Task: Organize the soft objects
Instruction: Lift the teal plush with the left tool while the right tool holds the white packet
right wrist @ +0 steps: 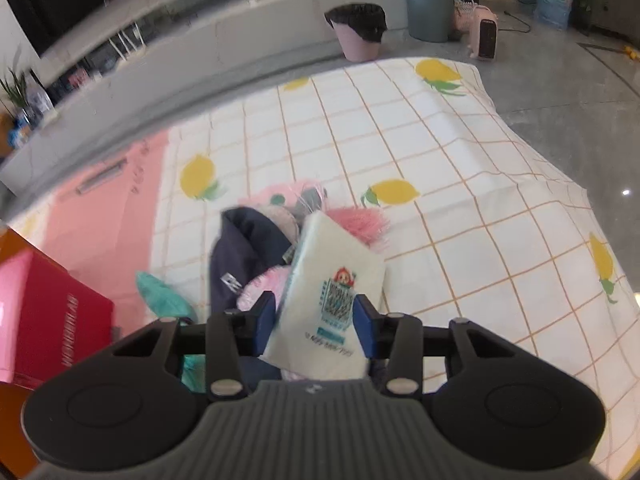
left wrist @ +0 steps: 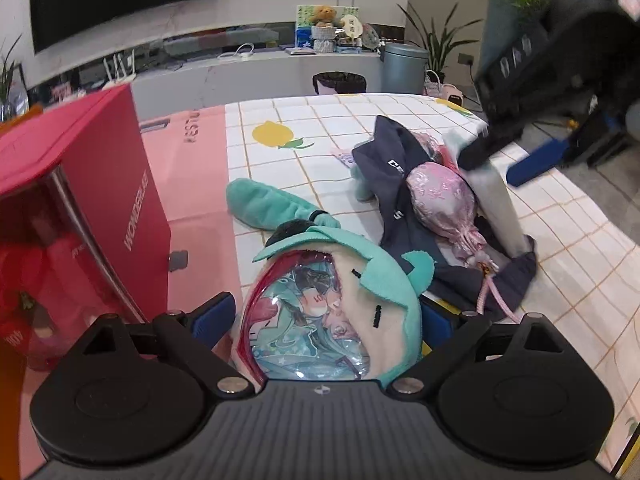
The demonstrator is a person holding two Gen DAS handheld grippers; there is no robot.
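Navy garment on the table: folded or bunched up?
Bunched up. The navy garment lies crumpled in uneven folds, draped under the pink satin pouch on the checked tablecloth.

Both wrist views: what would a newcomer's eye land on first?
In the left view, the teal plush with a clear printed window fills the space between the wide-open fingers of the left tool, beside the red box. In the right view, a tissue pack sits between the blue pads of the right tool, above a heap of navy cloth and pink plush on the lemon-print tablecloth.
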